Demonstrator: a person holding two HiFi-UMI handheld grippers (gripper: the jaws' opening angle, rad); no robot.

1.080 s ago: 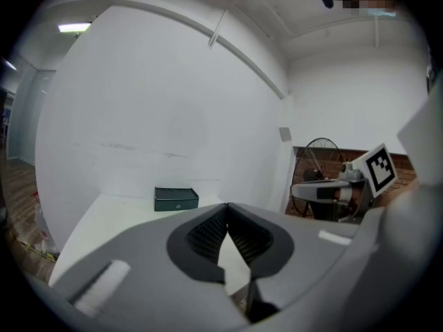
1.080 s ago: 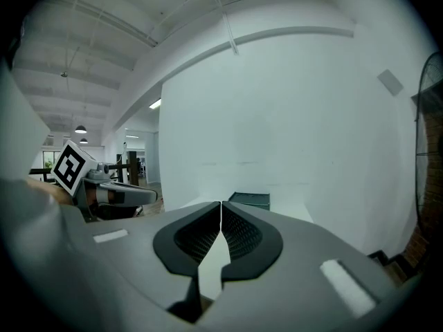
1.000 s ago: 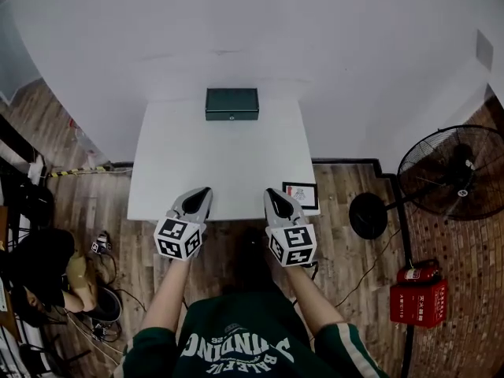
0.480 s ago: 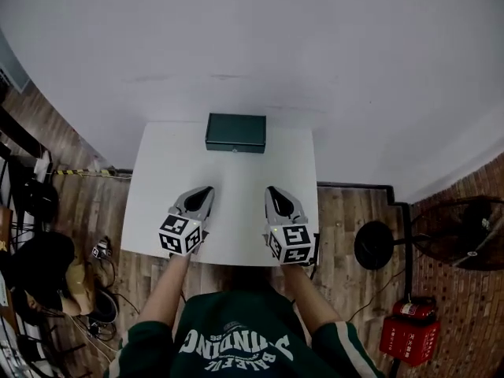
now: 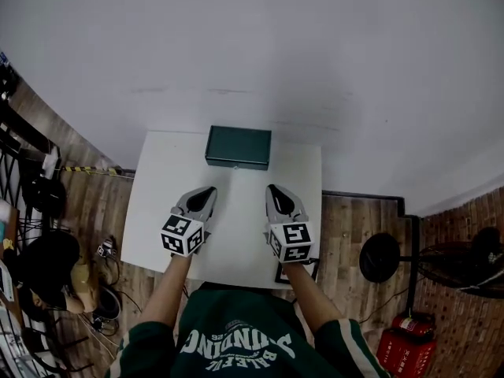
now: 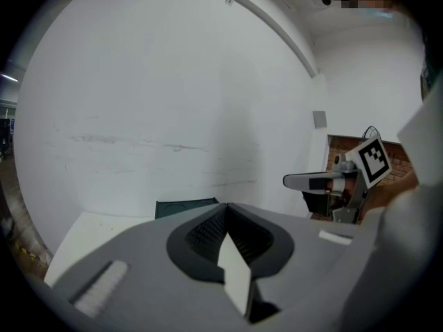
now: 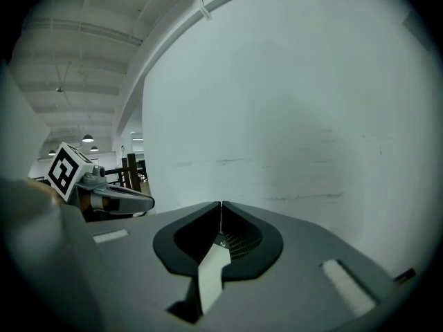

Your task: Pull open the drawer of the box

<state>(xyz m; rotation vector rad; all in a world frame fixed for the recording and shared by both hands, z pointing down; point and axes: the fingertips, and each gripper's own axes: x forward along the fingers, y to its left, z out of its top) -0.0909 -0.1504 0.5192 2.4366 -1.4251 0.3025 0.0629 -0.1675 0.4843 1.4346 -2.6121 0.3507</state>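
Note:
A dark green box [image 5: 238, 147] stands at the far edge of the white table [image 5: 165, 179], against the wall, with its drawer closed. Both grippers hover over the near half of the table, well short of the box. My left gripper [image 5: 201, 194] is shut and holds nothing. My right gripper [image 5: 276, 192] is shut too, also with nothing in it. In the left gripper view the box's top [image 6: 183, 207] peeks over the closed jaws, and the right gripper [image 6: 294, 181] shows at the right. The right gripper view shows only wall past its jaws, with the left gripper [image 7: 142, 202] at the left.
A white wall [image 5: 252, 46] rises right behind the table. A framed card [image 5: 298, 272] lies on the floor at the table's near right corner. A fan base [image 5: 380, 257] and a red extinguisher [image 5: 408, 346] stand at the right, with bags and cables [image 5: 47, 266] at the left.
The head view has shifted, so the table and box sit lower and nearer in frame. Both grippers moved forward over the table toward the box, still shut.

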